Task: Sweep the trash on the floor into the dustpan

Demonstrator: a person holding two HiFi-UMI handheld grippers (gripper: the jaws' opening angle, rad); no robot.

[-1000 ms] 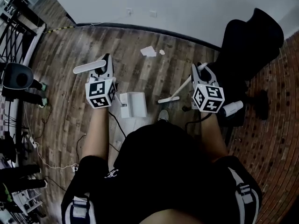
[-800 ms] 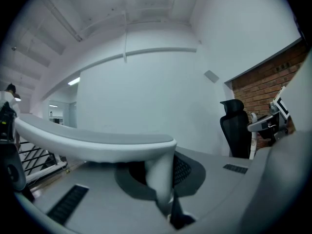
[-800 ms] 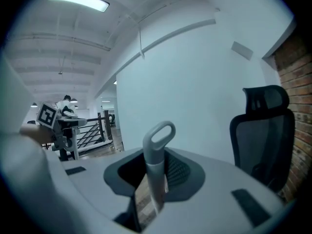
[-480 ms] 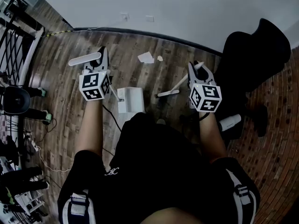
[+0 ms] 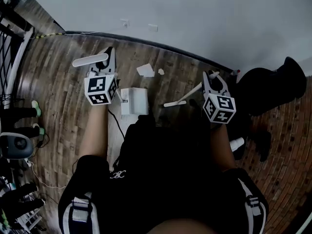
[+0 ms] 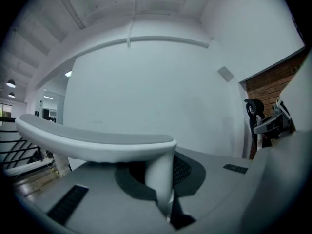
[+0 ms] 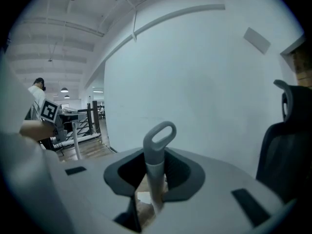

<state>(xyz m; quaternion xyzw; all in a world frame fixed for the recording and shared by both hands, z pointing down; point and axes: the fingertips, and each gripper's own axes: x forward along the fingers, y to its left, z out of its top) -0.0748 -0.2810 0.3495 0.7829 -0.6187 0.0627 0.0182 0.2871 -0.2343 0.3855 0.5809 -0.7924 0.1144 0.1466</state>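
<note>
Left hand-held gripper [image 6: 161, 179]: jaws clamping shut on the upright post of the dustpan handle [image 6: 97, 143], whose crossbar grip is sitting just above them. Right hand-held gripper [image 7: 153, 182]: jaws pinching tight on the thin broom handle [image 7: 155, 167], with its hanging loop poking up past them.

In the head view, the white dustpan [image 5: 134, 101] is hanging low at the wood floor [image 5: 63, 91]; I cannot tell whether its lip is touching. The broom head [image 5: 174, 103] is sitting right of the dustpan, apart from it. The trash, a larger paper scrap [image 5: 145, 70] and a small one [image 5: 161, 72], is lying beyond the dustpan on the wall side, touching neither tool.

Risks, as I am judging them:
- The broom head is sitting nearer the person than the dustpan's far edge. Any stroke outward would be driving the scraps away from the dustpan toward the wall.
- If the lip is riding off the floor, paper would be slipping under the dustpan.
- A fast stroke could be flicking the light scraps past the dustpan.
- The thin handle could be twisting in the jaws under side load.
- The black chair [image 5: 273, 89], right of the dustpan, is crowding the broom arm's backswing.
</note>
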